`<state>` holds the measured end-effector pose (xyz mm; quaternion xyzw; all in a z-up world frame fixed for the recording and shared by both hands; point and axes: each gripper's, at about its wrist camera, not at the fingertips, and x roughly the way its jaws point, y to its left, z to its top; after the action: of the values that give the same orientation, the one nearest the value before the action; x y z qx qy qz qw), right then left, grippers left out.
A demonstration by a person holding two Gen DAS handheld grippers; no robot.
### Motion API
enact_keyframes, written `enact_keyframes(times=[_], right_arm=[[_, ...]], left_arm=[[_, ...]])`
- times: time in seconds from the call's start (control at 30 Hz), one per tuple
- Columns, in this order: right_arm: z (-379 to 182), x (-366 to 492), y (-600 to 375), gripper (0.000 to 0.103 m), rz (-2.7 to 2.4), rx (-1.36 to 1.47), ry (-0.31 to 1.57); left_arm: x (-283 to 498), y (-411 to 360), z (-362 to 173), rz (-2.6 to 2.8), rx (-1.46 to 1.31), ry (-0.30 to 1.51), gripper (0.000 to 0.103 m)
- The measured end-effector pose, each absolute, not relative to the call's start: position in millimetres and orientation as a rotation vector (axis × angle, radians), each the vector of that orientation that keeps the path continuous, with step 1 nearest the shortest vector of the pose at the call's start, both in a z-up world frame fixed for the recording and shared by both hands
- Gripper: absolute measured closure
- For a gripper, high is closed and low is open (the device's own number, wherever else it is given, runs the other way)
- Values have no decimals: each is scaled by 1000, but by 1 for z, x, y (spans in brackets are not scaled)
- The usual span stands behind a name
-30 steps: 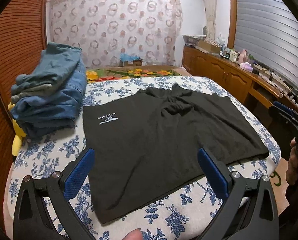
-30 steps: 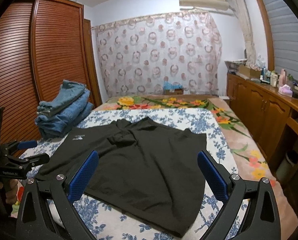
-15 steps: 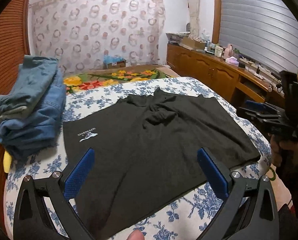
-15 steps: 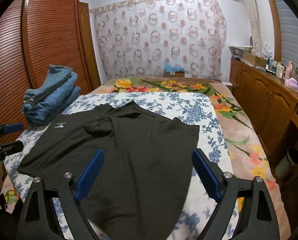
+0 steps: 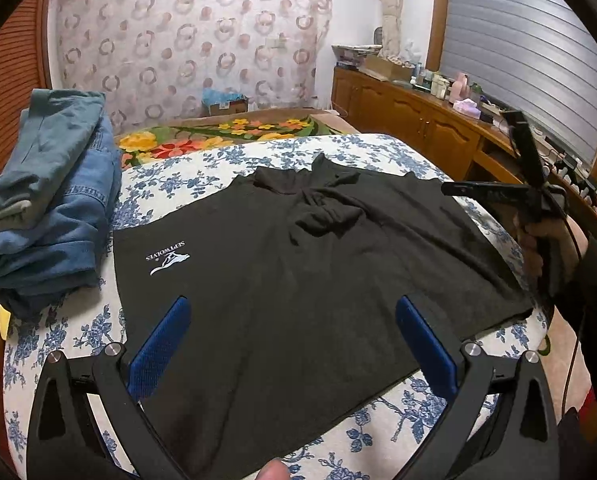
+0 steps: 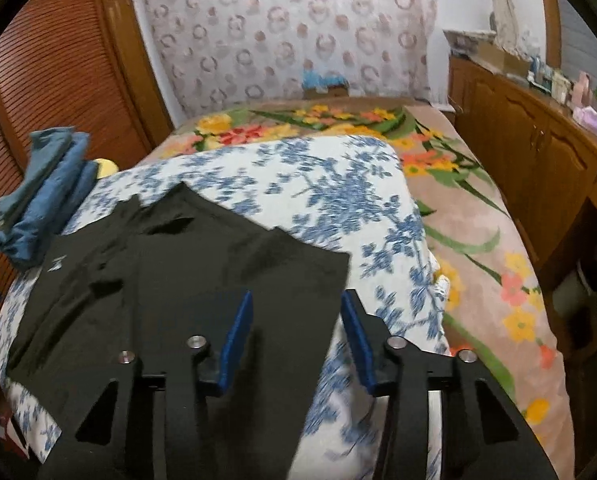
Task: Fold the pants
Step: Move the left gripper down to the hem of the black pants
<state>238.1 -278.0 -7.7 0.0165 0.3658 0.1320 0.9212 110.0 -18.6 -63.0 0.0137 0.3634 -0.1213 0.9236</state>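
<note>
Looking from the left wrist, one pair of black pants (image 5: 298,272), soft and matte with a small white logo, lies spread flat on the blue-flowered sheet (image 5: 226,160) beside one stack of folded denim (image 5: 46,208); the left gripper (image 5: 290,344) hovers over the near hem, its two blue-padded fingers wide apart and empty. From the right wrist, blurred, the right gripper (image 6: 296,336) is closing, with the pants' right-hand edge between its fingers, the pads not yet pressing it.
</note>
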Motion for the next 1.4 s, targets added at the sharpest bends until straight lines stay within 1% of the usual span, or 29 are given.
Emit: enact_keyframes(times=[0.03, 0.07, 0.1, 0.23, 0.3, 0.37, 0.4, 0.57, 0.77, 0.8, 0.87, 0.93, 0.97, 1.0, 1.1, 1.13, 1.2, 1.27, 1.3, 1.37, 1.4], right_arm=[[-7, 242, -279, 62, 265, 45, 767], [-6, 245, -280, 70, 267, 56, 778], [-5, 249, -280, 76, 262, 62, 788], [1, 248, -280, 84, 253, 76, 802], [3, 243, -276, 95, 264, 74, 803], [5, 235, -274, 100, 274, 64, 797], [6, 231, -276, 102, 282, 73, 790], [15, 226, -303, 102, 186, 105, 730], [14, 213, -302, 102, 172, 107, 756], [18, 208, -300, 98, 160, 97, 741], [26, 198, -297, 92, 153, 75, 712], [29, 185, -288, 82, 157, 50, 698], [29, 177, -284, 73, 166, 42, 692], [29, 168, -280, 67, 183, 36, 675], [24, 145, -267, 60, 242, 12, 656], [22, 136, -261, 58, 254, 0, 650], [17, 118, -250, 55, 288, -20, 637], [11, 97, -240, 50, 315, -35, 626], [9, 88, -236, 48, 324, -41, 621], [8, 71, -227, 48, 355, -52, 607], [8, 64, -224, 47, 368, -57, 602]], left_arm=[[111, -18, -64, -246, 27, 748, 0], [112, -17, -65, -244, 26, 750, 0], [112, -16, -66, -244, 26, 752, 0], [112, -13, -71, -243, 20, 762, 0], [112, -11, -75, -242, 16, 771, 0], [111, -10, -80, -239, 18, 779, 0], [110, -9, -82, -241, 23, 782, 0], [107, 3, -89, -233, -10, 799, 0], [96, 22, -93, -195, -33, 792, 1], [94, 26, -93, -189, -38, 792, 2], [90, 34, -94, -176, -46, 792, 3], [84, 42, -95, -175, -57, 790, 3], [80, 45, -95, -170, -60, 788, 3], [78, 47, -96, -163, -60, 788, 3], [69, 54, -98, -150, -59, 783, 3], [67, 55, -99, -147, -62, 781, 8], [61, 58, -100, -143, -68, 783, 14], [56, 60, -101, -136, -73, 782, 18], [55, 61, -102, -133, -75, 783, 22], [51, 62, -104, -137, -81, 787, 26], [48, 64, -105, -139, -84, 786, 31]])
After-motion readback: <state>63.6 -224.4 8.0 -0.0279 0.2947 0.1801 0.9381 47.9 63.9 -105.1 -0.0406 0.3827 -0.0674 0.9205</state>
